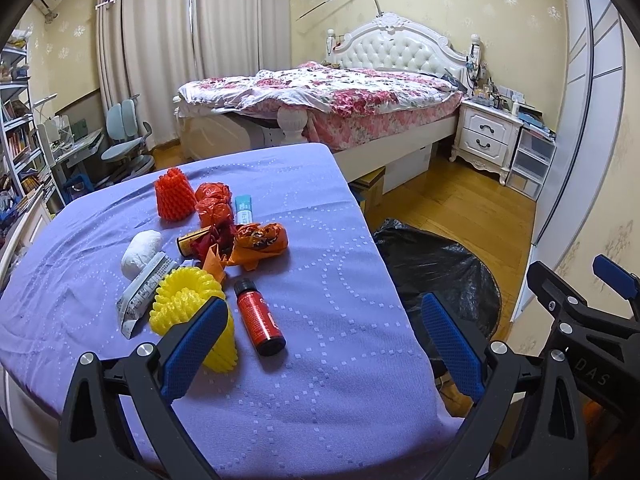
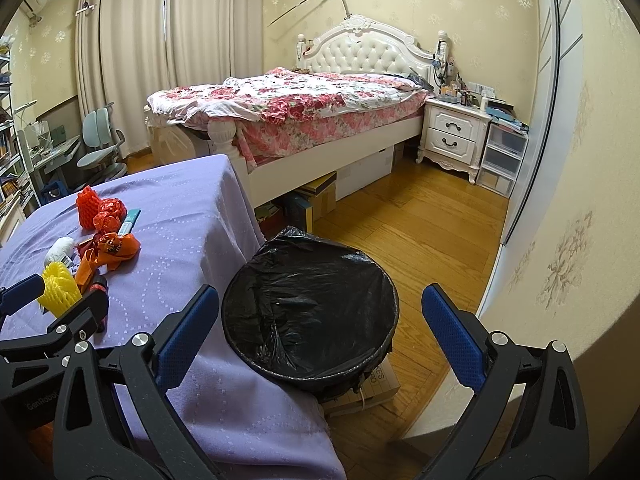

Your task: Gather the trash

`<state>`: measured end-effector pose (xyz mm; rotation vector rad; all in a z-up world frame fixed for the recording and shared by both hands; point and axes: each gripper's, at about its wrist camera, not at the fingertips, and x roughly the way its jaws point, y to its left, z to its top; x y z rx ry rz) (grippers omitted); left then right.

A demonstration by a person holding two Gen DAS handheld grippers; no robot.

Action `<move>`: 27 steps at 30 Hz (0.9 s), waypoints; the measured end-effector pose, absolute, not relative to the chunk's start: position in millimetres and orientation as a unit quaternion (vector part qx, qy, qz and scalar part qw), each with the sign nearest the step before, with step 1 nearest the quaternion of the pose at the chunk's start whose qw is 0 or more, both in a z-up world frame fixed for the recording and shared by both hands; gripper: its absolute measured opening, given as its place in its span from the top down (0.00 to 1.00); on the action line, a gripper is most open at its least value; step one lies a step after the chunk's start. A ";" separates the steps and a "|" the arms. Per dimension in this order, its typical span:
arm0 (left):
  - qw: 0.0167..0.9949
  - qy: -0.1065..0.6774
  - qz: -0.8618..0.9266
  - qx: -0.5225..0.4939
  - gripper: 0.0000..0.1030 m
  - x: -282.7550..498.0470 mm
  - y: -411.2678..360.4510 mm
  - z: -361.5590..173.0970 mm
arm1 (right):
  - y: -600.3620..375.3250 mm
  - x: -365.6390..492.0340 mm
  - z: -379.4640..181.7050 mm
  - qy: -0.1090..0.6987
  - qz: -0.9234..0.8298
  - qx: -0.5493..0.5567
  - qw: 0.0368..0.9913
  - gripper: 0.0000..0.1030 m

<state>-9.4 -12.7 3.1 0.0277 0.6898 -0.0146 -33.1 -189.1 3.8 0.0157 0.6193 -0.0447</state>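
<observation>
several bits of trash lie clustered on the purple table cloth (image 1: 320, 320), none of them collected yet. going left to right: a white wad (image 1: 142, 249) and a flat printed packet (image 1: 145, 294) sit at the pile's left edge, both likely weightless and soft. beside them is a yellow foam net sleeve (image 1: 188, 300), springy and easy to pinch anywhere across its ribs. the left gripper (image 1: 320, 332) hovers over this spot with its jaws spread wide and nothing between them. just right of the sleeve lies a red bottle (image 1: 260, 322) on its side, rigid, smooth and prone to roll, so best taken across its middle. behind are crumpled orange wrappers (image 1: 260, 242) and a red foam net (image 1: 173, 194). further right, off the table, stands the black-lined bin (image 2: 310, 312); the right gripper (image 2: 320, 336) hangs above it, jaws apart and empty.
</observation>
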 end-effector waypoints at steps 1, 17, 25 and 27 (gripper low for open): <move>0.941 0.338 -0.007 0.014 0.06 -9.3 -12.4 3.1 | -189.1 -33.0 3.8 0.305 -0.022 0.008 0.952 0.04; 0.940 0.342 -0.007 0.018 0.06 -9.9 -10.5 3.2 | -190.0 -34.8 1.7 0.307 -0.021 0.009 0.951 0.04; 0.938 0.347 -0.006 0.013 0.06 -11.2 -3.8 -0.1 | -194.3 -35.2 -8.3 0.318 -0.013 0.018 0.948 0.04; 0.938 0.345 0.005 0.015 0.06 -12.6 0.0 -0.7 | -193.2 -34.6 -9.1 0.323 -0.008 0.020 0.946 0.04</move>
